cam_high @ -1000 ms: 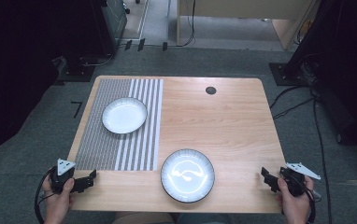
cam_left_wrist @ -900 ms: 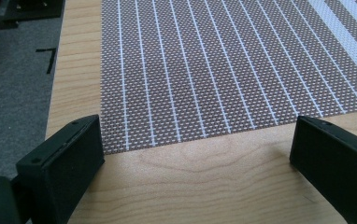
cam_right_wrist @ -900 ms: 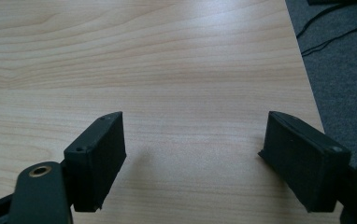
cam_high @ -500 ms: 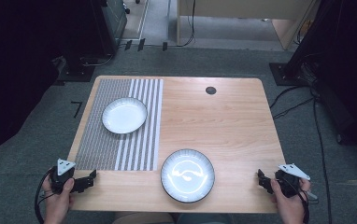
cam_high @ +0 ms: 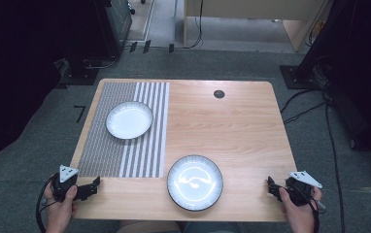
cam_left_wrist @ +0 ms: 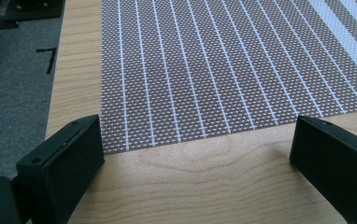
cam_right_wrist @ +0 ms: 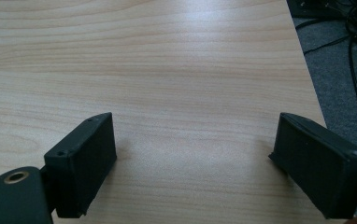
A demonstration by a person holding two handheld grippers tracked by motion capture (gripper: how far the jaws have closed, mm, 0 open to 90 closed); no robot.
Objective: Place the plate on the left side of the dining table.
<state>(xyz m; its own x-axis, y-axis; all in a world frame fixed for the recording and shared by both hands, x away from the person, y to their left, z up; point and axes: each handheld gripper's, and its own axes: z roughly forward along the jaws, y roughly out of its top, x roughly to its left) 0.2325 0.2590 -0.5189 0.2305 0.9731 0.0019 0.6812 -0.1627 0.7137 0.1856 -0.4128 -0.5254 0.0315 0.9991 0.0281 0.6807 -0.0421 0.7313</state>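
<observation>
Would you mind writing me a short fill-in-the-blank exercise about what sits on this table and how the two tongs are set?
1. The white plate rests on the striped ____.
2. The dark-rimmed plate lies on bare wood near the table's ____ edge.
3. The left tongs and the right tongs both have their jaws ____, with nothing between them.
4. In the left gripper view, the jaws frame a ____ of the placemat.

Missing words: placemat; near (the person's); open; corner

We hold our left gripper [cam_high: 94, 186] low at the near left, jaws spread wide and empty; our right gripper [cam_high: 271, 186] sits at the near right, jaws likewise parted, each gripped by one hand
</observation>
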